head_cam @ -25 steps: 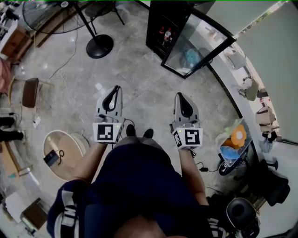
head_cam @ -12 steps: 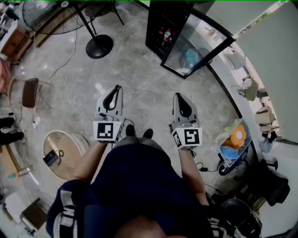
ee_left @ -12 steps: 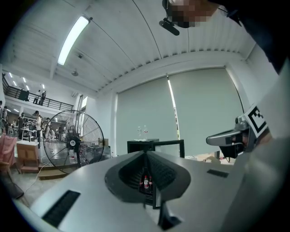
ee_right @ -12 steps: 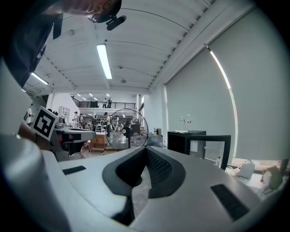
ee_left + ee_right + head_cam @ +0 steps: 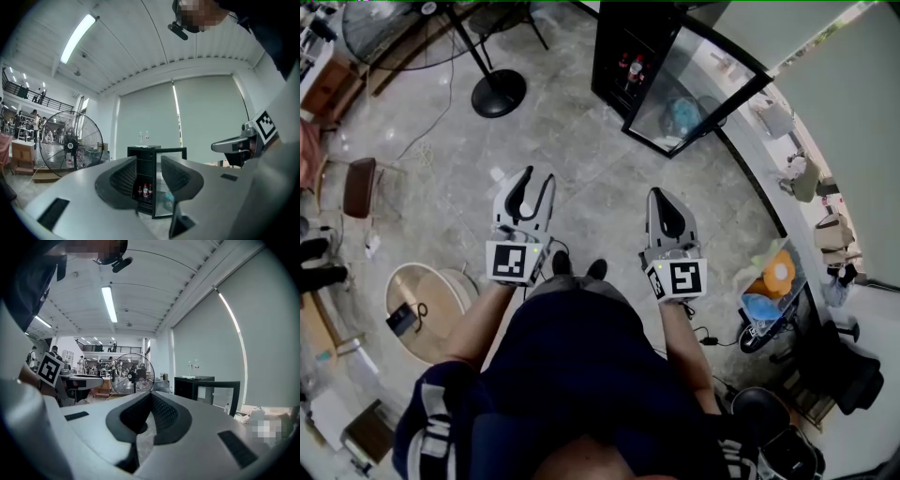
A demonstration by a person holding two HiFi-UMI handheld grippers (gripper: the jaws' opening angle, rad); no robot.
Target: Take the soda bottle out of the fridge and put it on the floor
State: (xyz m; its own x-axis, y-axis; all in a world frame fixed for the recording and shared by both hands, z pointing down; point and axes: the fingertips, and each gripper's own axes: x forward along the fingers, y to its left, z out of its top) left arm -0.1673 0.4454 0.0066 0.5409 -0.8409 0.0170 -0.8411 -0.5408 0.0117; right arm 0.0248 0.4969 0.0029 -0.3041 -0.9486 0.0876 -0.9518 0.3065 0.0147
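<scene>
The black mini fridge (image 5: 617, 47) stands at the far side of the floor, its glass door (image 5: 698, 89) swung open to the right. Soda bottles (image 5: 630, 67) with red labels stand on a low shelf inside. My left gripper (image 5: 536, 178) is held out over the floor, well short of the fridge. Its jaws are opening and nothing is between them. In the left gripper view the bottles (image 5: 144, 191) show through the gap of that gripper (image 5: 149, 177). My right gripper (image 5: 662, 193) is beside it, jaws shut and empty. In the right gripper view the pads (image 5: 151, 401) meet.
A large floor fan's round base (image 5: 500, 92) and pole stand left of the fridge. A round wooden table (image 5: 427, 300) and a brown chair (image 5: 361, 186) are at my left. Bags and an orange item (image 5: 780, 272) crowd the right wall. A cable runs across the grey tiles.
The left gripper's jaws have parted from shut to a visible gap. Both grippers have crept slightly forward toward the fridge.
</scene>
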